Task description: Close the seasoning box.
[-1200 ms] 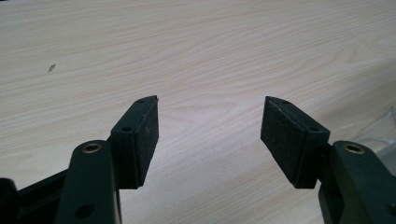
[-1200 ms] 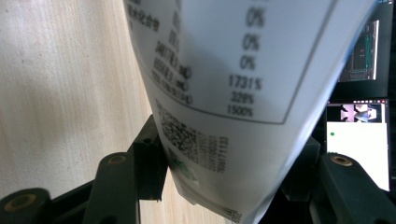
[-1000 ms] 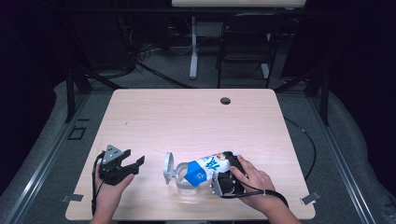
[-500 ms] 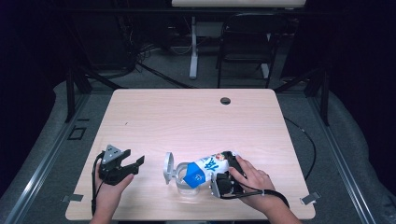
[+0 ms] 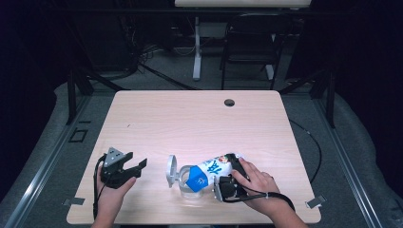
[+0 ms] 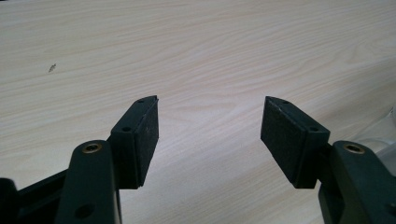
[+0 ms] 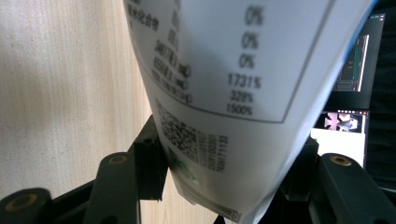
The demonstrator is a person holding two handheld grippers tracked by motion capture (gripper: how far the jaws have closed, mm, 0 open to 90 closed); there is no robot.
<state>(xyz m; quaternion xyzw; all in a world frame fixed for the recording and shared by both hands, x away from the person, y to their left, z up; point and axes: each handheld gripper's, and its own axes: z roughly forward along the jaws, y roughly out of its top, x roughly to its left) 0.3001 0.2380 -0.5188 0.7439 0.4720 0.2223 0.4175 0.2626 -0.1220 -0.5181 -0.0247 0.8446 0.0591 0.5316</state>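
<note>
1. While the right gripper [image 5: 227,176] clamps the lying bottle [image 5: 205,174] near the table's [image 5: 190,118] front edge, lifting remains undone.
2. Left of the bottle, the left gripper [image 5: 135,166] waits wide open, empty.

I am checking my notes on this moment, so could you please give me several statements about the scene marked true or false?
1. The right tool is closed on the white and blue pouch. True.
2. The pouch stands upright at the table's far edge. False: it lies on its side near the front edge.
3. The left tool holds the pouch's cap. False: its jaws are open with only bare table between them.
4. The two tools touch each other. False: they are apart, the left one off to the pouch's left.
5. A dark round hole sits near the table's far edge. True.
</note>
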